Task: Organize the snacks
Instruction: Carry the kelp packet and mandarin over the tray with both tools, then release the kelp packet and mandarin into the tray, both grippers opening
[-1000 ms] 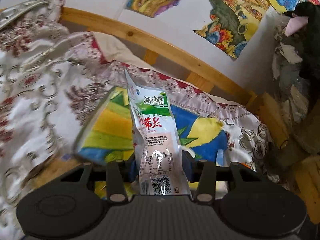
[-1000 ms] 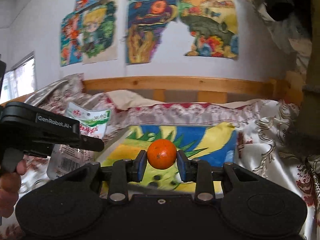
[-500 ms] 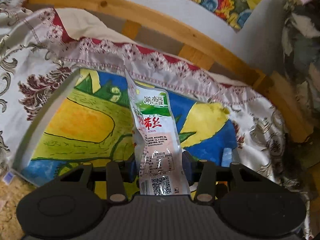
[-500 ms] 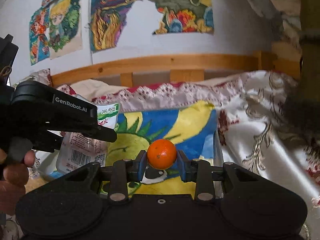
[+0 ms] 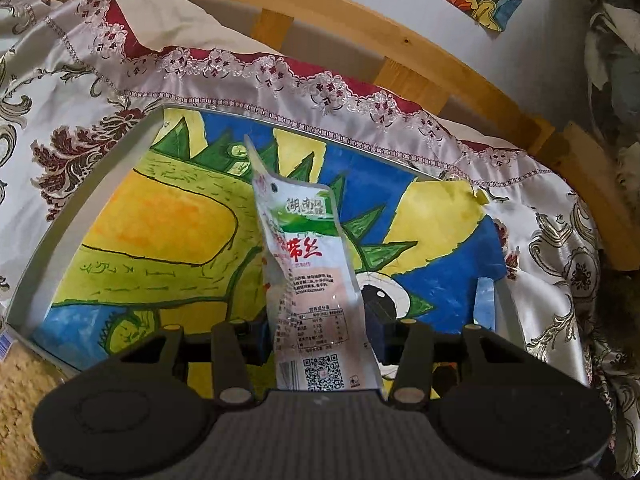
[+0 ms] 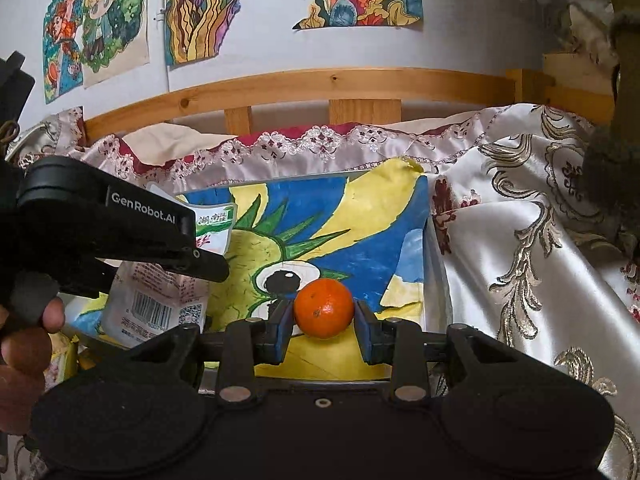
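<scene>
A white and green snack packet (image 5: 308, 280) stands upright between the pads of my left gripper (image 5: 322, 336), whose jaws are opening while still touching it. It hangs over a shallow grey-rimmed box (image 5: 100, 184) lined with a bright painted picture. My right gripper (image 6: 324, 322) is shut on a small orange mandarin (image 6: 324, 308), held low over the same box (image 6: 434, 280) near its right side. In the right wrist view the packet (image 6: 160, 304) shows under the left gripper's finger (image 6: 200, 260).
The box lies on a bed with a patterned satin cover (image 6: 520, 240). A wooden headboard (image 6: 320, 80) and a wall with paintings stand behind. A person's hand (image 6: 28, 344) grips the left tool. Dark cloth hangs at the far right (image 6: 612, 160).
Both grippers have come forward and down over the box, which now fills more of each view. The left jaws have spread a little around the packet. The mandarin stays gripped.
</scene>
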Action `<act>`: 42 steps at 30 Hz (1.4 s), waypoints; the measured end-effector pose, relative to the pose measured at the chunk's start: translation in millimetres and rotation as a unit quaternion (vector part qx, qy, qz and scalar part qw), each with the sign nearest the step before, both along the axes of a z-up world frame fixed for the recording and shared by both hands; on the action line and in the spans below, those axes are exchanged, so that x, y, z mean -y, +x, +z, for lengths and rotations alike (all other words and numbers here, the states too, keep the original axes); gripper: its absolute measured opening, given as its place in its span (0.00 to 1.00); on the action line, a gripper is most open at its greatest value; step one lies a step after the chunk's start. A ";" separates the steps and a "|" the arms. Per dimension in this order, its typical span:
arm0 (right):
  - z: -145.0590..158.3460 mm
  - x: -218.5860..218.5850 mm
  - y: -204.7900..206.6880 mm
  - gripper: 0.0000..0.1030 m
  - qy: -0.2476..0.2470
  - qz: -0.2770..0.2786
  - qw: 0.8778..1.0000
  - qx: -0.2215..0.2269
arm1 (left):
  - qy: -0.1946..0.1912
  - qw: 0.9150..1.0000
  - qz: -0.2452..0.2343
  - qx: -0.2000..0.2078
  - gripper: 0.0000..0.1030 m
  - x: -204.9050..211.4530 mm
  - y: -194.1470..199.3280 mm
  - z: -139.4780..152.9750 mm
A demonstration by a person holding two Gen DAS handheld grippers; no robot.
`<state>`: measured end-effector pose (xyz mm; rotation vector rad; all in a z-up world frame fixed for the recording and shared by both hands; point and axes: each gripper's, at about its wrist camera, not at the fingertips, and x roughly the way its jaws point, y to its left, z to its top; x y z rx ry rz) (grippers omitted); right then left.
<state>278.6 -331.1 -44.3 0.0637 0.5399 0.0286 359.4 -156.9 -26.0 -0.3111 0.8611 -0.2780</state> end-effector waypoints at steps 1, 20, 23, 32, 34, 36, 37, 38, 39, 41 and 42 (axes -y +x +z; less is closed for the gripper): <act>-0.2 1.1 -0.8 0.35 0.002 0.000 1.000 0.001 | 0.002 1.000 0.001 0.002 0.54 0.3 -0.3 0.6; 64.6 -11.6 -48.0 0.90 0.004 -0.024 0.996 0.086 | 0.001 0.998 0.033 0.055 0.99 -41.0 -48.3 48.8; 82.6 -19.7 -66.0 0.95 -0.002 -0.020 0.994 0.107 | -0.003 0.996 0.046 0.071 0.99 -55.3 -68.3 61.3; 120.4 -41.2 -127.0 0.99 0.011 -0.020 0.989 0.146 | 0.001 0.989 0.063 0.134 1.00 -91.2 -137.7 92.0; 125.2 -44.8 -140.4 0.99 0.017 -0.022 0.988 0.149 | 0.002 0.988 0.065 0.143 1.00 -96.7 -151.9 95.1; 128.8 -48.2 -152.2 0.99 0.022 -0.023 0.988 0.151 | 0.004 0.986 0.067 0.151 1.00 -102.6 -165.9 96.8; 130.3 -49.9 -158.4 0.99 0.024 -0.022 0.988 0.150 | 0.008 0.985 0.068 0.156 0.99 -105.8 -173.8 97.4; 131.5 -51.4 -164.6 0.99 0.026 -0.021 0.988 0.149 | 0.013 0.984 0.070 0.161 1.00 -108.0 -180.1 97.8; 132.4 -52.4 -171.0 0.99 0.027 -0.020 0.988 0.148 | 0.018 0.983 0.071 0.166 1.00 -110.2 -187.2 98.2; 132.9 -55.5 -184.7 0.99 0.025 -0.015 0.989 0.147 | 0.028 0.982 0.070 0.176 1.00 -114.3 -202.0 97.3; 132.6 -56.7 -191.9 0.99 0.023 -0.014 0.989 0.147 | 0.032 0.981 0.069 0.180 1.00 -115.6 -208.5 96.5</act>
